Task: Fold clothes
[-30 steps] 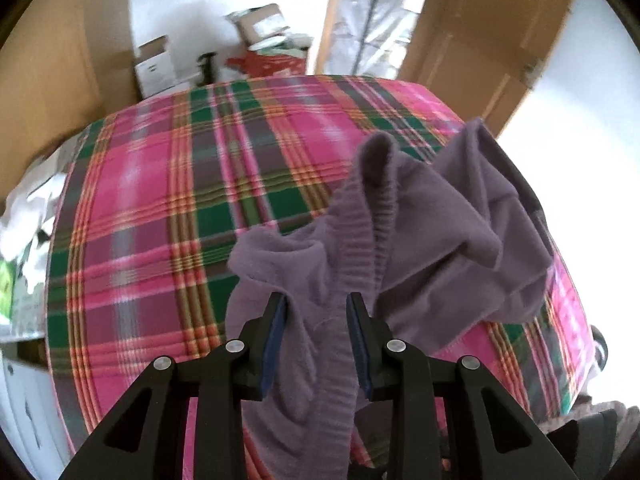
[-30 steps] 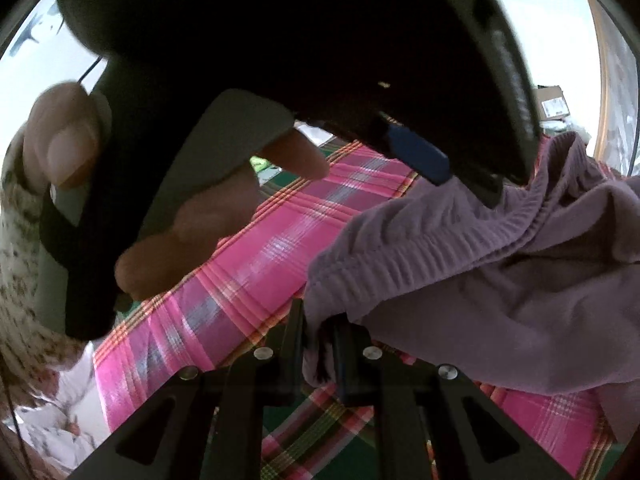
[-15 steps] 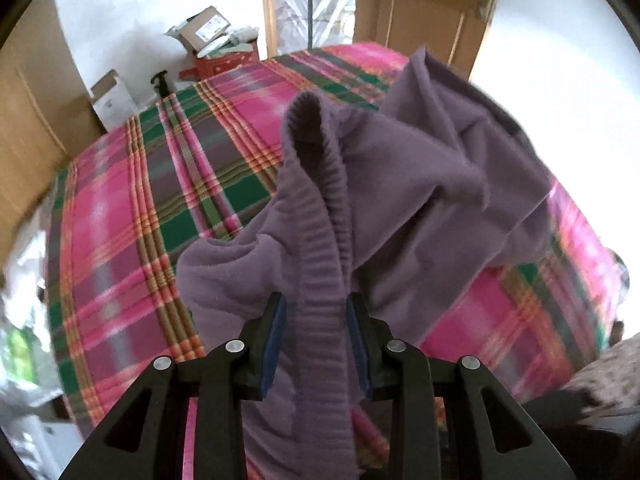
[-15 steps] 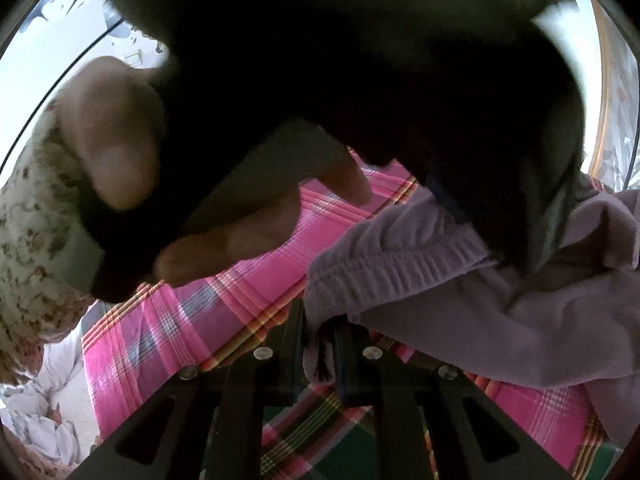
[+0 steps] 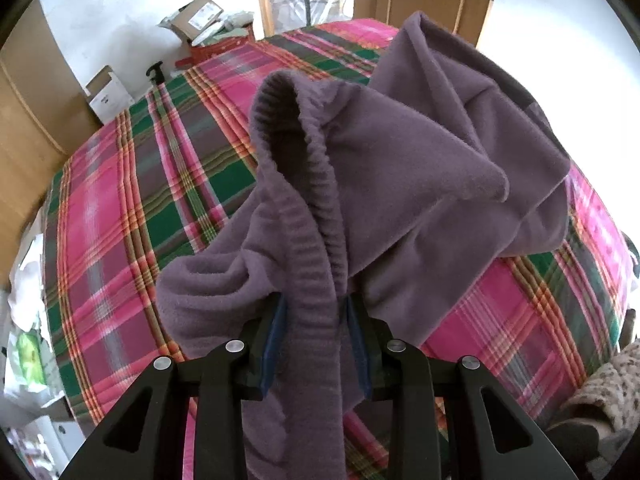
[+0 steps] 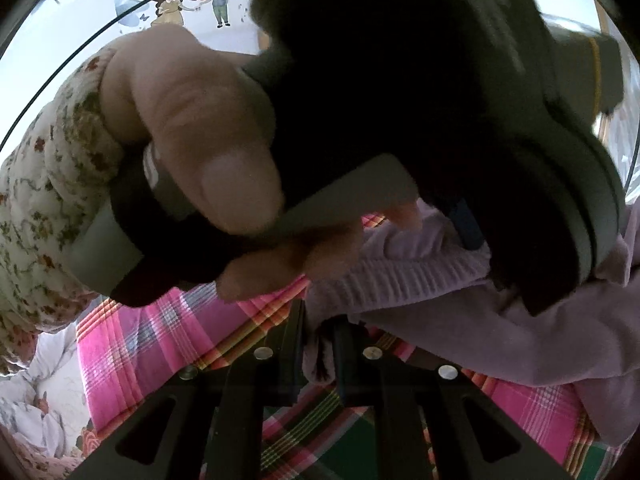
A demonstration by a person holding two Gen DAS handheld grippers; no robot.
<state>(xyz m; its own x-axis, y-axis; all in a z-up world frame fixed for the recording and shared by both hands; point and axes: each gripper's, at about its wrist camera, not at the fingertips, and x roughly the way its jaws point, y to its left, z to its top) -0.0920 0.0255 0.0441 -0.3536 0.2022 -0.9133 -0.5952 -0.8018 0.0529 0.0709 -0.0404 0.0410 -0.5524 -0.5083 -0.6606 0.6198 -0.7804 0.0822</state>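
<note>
Your left tool (image 5: 314, 336) clamped on the purple garment's (image 5: 420, 184) ribbed waistband above the plaid bed (image 5: 120, 208), boxes (image 5: 108, 92) beyond its far edge, right tool (image 6: 318, 344) pinching another waistband part, your left hand (image 6: 208, 152) blocking that view only.

Purple fleece on loud plaid

The garment (image 5: 420, 168) is dusty purple; under it the bedspread (image 5: 132, 216) is pink, green and orange plaid, and the sleeve (image 6: 36, 208) is cream floral.

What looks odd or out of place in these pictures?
Nothing is damaged or spilled. The purple garment hangs bunched above the plaid bed cover, its ribbed waistband held by both the left gripper and right gripper.
</note>
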